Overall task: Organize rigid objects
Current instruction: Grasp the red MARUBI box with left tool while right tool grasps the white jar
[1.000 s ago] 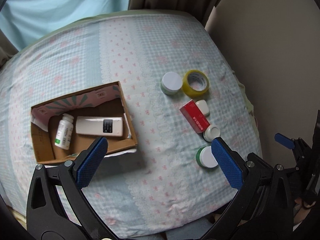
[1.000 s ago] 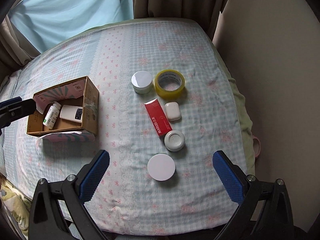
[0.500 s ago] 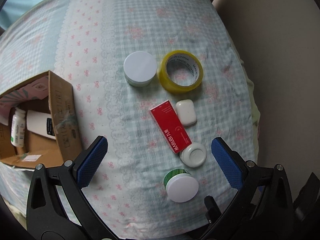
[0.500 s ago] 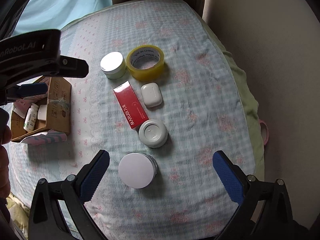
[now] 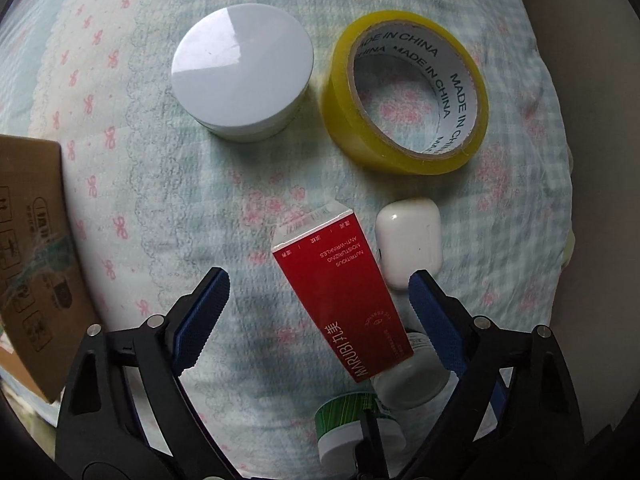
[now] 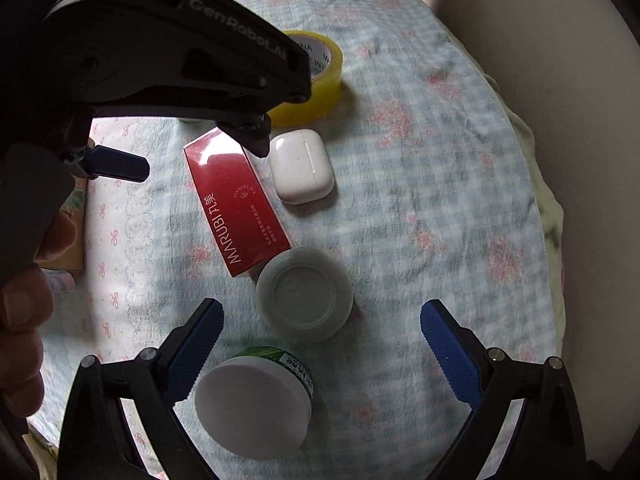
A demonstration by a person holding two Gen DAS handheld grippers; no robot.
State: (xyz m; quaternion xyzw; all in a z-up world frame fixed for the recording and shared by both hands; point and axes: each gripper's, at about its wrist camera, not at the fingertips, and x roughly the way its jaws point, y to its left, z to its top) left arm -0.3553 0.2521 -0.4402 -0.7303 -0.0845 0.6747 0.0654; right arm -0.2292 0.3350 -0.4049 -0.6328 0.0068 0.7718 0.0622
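My left gripper (image 5: 320, 296) is open, its jaws astride the red MARUBI box (image 5: 340, 300) without touching it. The box also shows in the right wrist view (image 6: 236, 204), under the left gripper's body (image 6: 160, 52). A white earbud case (image 5: 410, 246) (image 6: 302, 164) lies right of the box. A yellow tape roll (image 5: 408, 96) (image 6: 316, 80) and a white-lidded jar (image 5: 242, 70) lie beyond. My right gripper (image 6: 320, 344) is open above a grey-lidded jar (image 6: 304, 294) and a green jar with a white lid (image 6: 254, 400).
A cardboard box (image 5: 32, 248) stands at the left on the blue checked floral cloth (image 6: 432, 208). A beige wall (image 6: 560, 60) lies to the right, past the cloth's edge. A hand (image 6: 20, 320) holds the left gripper.
Both grippers have moved forward and down toward the objects. The left gripper swung right from the cardboard box to straddle the red box. Both stay open.
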